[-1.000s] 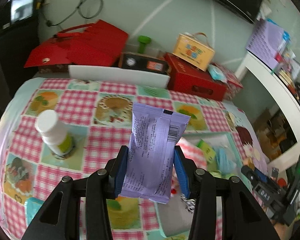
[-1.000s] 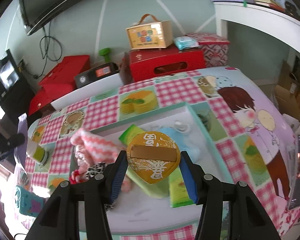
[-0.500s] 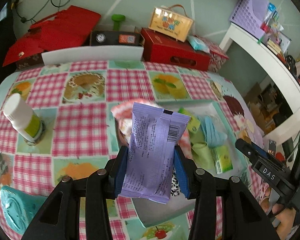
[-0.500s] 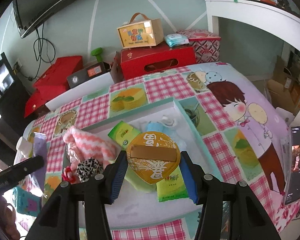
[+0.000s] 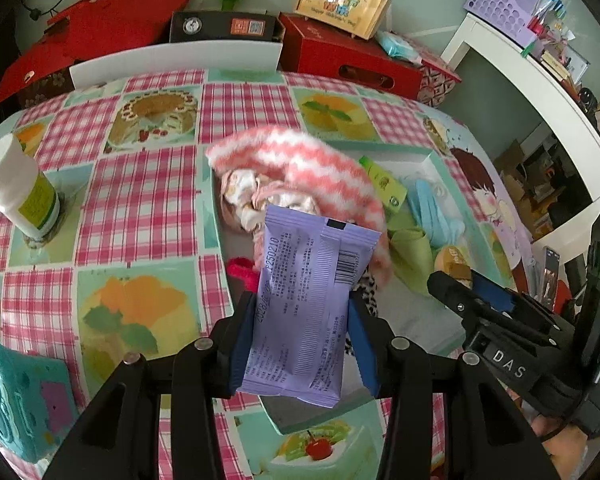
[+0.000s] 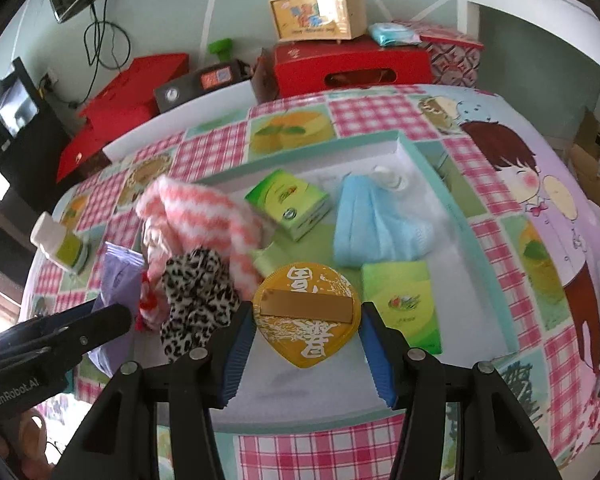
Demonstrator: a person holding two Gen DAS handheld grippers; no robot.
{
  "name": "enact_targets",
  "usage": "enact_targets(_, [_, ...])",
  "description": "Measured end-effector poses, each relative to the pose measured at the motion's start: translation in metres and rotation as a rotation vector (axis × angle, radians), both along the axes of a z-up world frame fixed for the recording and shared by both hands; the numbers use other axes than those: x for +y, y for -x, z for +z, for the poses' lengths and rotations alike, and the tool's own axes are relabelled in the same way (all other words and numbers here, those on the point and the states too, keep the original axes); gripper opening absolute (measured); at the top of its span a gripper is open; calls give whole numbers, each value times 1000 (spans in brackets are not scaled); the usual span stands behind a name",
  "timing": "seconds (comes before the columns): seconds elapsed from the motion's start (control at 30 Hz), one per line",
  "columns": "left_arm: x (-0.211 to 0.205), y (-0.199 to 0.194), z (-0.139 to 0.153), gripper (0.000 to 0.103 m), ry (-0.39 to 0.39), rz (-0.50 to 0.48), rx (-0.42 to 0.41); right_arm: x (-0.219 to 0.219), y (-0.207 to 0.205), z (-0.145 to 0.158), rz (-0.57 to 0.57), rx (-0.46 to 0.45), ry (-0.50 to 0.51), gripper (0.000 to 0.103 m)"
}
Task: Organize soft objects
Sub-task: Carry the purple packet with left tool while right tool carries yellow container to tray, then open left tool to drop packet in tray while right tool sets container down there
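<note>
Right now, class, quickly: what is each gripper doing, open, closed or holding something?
Left gripper: closed on the purple packet.
Right gripper: closed on the round golden packet.

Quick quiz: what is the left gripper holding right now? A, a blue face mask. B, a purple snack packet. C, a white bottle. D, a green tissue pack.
B: the purple snack packet stands clamped between the blue pads of the left gripper, above the tray.
</note>
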State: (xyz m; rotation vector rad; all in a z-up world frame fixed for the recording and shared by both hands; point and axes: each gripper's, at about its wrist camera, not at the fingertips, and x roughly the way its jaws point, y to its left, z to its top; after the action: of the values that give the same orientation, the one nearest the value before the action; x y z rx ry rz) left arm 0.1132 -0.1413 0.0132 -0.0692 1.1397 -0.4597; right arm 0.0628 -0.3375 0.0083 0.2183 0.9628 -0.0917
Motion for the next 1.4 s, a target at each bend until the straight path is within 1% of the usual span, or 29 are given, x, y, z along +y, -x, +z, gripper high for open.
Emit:
enact_targets(0.13, [1, 3, -2, 46, 1, -3, 6, 4, 1, -6, 13, 23, 6, 55])
enact_targets(0.53, [-3, 2, -11, 47, -14, -23, 57, 8, -1, -8, 30, 40, 15, 56])
enact_targets(0.73, [2, 3, -1, 49, -1, -11, 27, 9, -2, -7, 33, 39, 19, 56])
enact_targets(0.77, [2, 3, 1, 50, 0, -9, 23, 9, -1, -6, 34, 39, 21, 56])
enact_targets(0.8, [2, 3, 2, 56, 2, -7, 20, 9, -2, -6, 35, 38, 21, 56])
enact_targets(0.83, [3, 3, 2, 60, 1, -6, 18, 9, -2, -6, 35, 37, 22, 56])
enact_targets(0.9, [3, 3, 3, 60, -1, -6, 18, 9, -2, -6, 35, 40, 22, 58])
enact_targets(1.0, [4, 3, 5, 60, -5, -2, 13, 9, -1, -5, 31, 40, 30, 66])
enact_targets(1.2, [12, 3, 14, 61, -3, 28, -20, 11, -1, -2, 34, 35, 43, 66])
enact_targets(1.27, [15, 1, 13, 66, -11, 44, -23, 12, -1, -2, 37, 40, 50, 67])
enact_targets(1.3, [17, 0, 13, 72, -21, 56, -27, 12, -1, -2, 38, 41, 54, 73])
enact_targets(1.33, [20, -1, 13, 82, -40, 73, -34, 13, -2, -2, 37, 42, 62, 82])
enact_targets(1.4, [23, -2, 14, 89, -67, 89, -60, 13, -2, -1, 30, 40, 76, 92])
